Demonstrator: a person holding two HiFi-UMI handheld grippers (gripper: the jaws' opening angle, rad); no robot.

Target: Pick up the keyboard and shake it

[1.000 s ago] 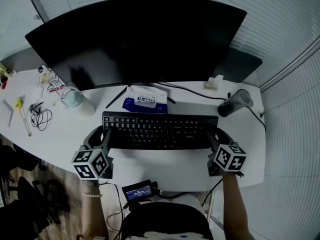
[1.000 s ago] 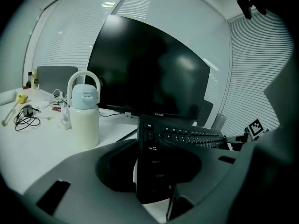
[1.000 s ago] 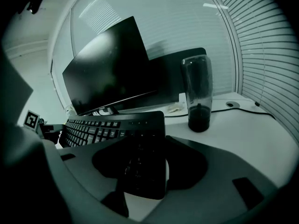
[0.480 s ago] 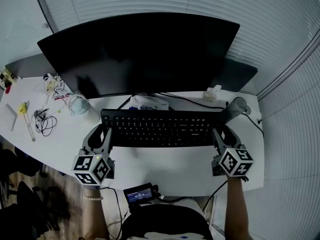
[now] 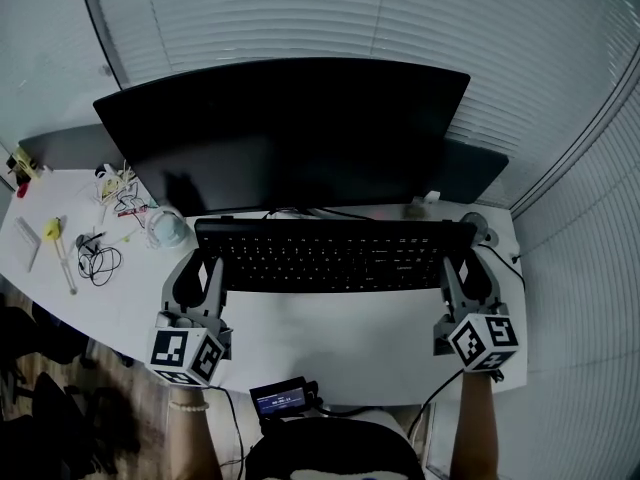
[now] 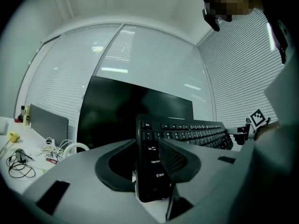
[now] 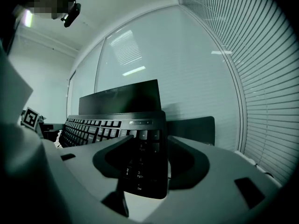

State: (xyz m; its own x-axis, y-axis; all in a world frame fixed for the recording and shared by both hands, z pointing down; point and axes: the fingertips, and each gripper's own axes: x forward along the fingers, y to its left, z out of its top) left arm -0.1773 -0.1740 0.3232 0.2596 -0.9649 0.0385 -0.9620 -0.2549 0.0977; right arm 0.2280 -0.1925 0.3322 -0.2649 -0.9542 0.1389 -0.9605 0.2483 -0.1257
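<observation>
A black keyboard (image 5: 330,256) hangs level in the air above the white desk (image 5: 330,333), in front of the monitor. My left gripper (image 5: 203,268) is shut on its left end, and its jaws have just closed a little further on it. In the left gripper view the keyboard (image 6: 187,133) stands edge-on between the jaws of that gripper (image 6: 154,164). My right gripper (image 5: 462,273) is shut on the right end. The right gripper view shows the number-pad end of the keyboard (image 7: 107,127) clamped in the right gripper (image 7: 145,164).
A wide dark monitor (image 5: 290,128) stands right behind the keyboard. Cables (image 5: 100,258) and a white roll (image 5: 167,228) lie at the desk's left. A dark cylinder (image 5: 482,230) sits at the right. A small screen device (image 5: 282,400) is at the front edge. Window blinds run behind.
Both grippers have risen with the keyboard between them. It now hides the blue-and-white pack that lay behind it and sits closer to the monitor's lower edge in the head view.
</observation>
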